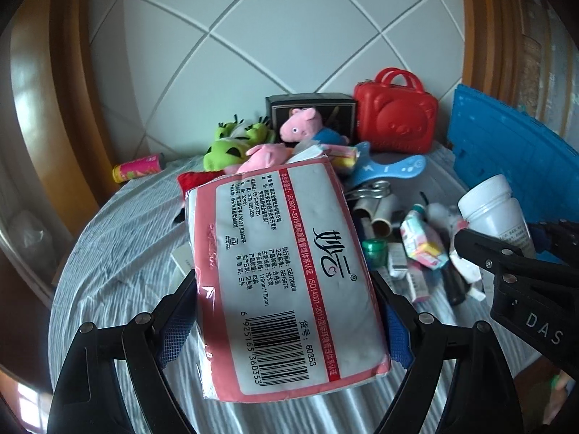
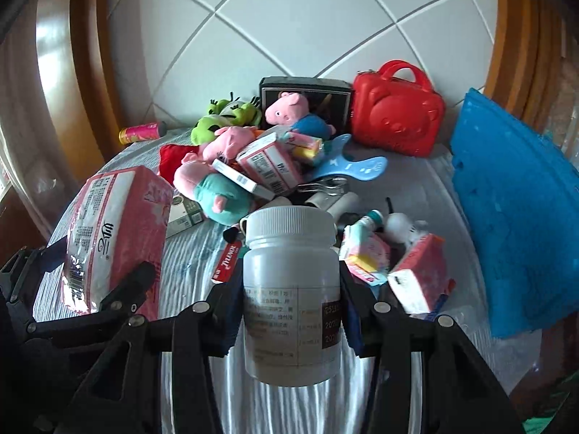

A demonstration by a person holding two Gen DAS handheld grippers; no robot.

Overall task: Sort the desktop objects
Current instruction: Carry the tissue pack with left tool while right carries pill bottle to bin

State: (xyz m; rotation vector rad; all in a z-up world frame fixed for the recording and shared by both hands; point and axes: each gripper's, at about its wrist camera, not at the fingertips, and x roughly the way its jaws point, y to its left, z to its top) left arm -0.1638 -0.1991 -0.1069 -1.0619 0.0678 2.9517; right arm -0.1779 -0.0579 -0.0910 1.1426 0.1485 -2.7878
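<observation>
Tissue pack (image 1: 286,275) is clamped by left gripper (image 1: 286,311), bottle (image 2: 291,296) by right gripper (image 2: 291,311); toy pile (image 2: 231,159) at 12 o'clock judged unsorted.

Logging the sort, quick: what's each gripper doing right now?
Left gripper: closed on the pink tissue pack.
Right gripper: closed on the white pill bottle.
</observation>
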